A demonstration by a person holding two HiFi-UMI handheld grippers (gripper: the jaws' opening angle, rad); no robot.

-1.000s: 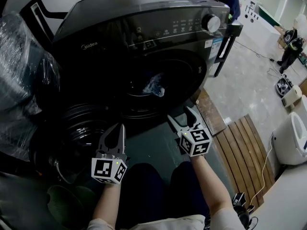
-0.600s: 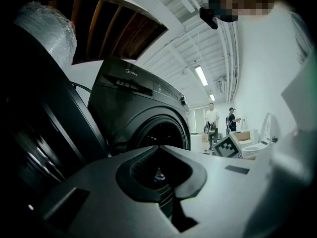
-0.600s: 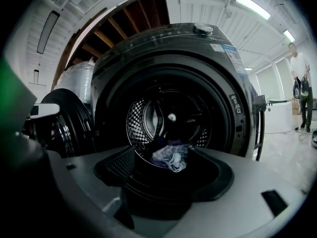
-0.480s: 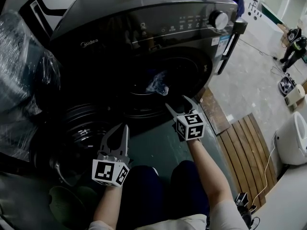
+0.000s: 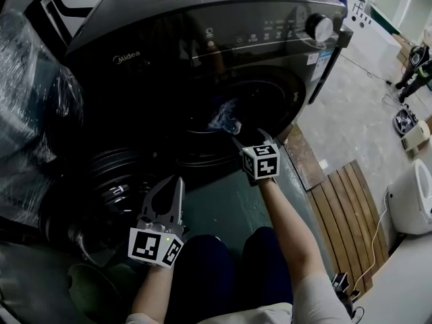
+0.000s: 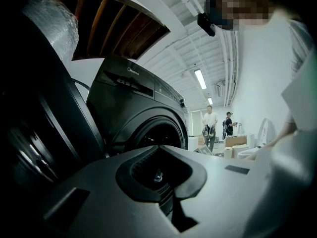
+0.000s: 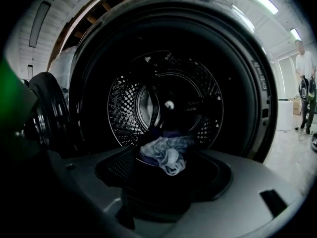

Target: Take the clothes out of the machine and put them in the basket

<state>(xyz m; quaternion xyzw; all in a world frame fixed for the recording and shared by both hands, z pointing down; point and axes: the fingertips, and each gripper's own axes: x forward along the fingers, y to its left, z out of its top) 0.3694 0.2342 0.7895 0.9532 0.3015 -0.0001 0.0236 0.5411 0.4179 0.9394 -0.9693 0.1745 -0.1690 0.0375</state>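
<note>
Nearest, in front of the washing machine, the person crouches with dark trouser knees low in the head view. The left tool is held level before the machine, off to the left of its opening and beside the open door, which hangs swung out at the machine's lower left. Its jaws stand apart with nothing between them; the left gripper view shows only the machine's dark front past the gap.

Closer to the machine, the right tool is at the mouth of the opening, tipped slightly down. Its jaws are wide, though they have just been closing a little, and their pads press on nothing.

The clothes, a crumpled pale blue bundle with darker cloth under it, lie just inside the machine at the front lip of the drum, straight ahead of the right tool and framed by its jaws. Whether they touch it I cannot tell.

Left of the machine sits a plastic-wrapped bundle. Right of the machine, wooden slats lie on the floor, and two people stand well beyond it.
</note>
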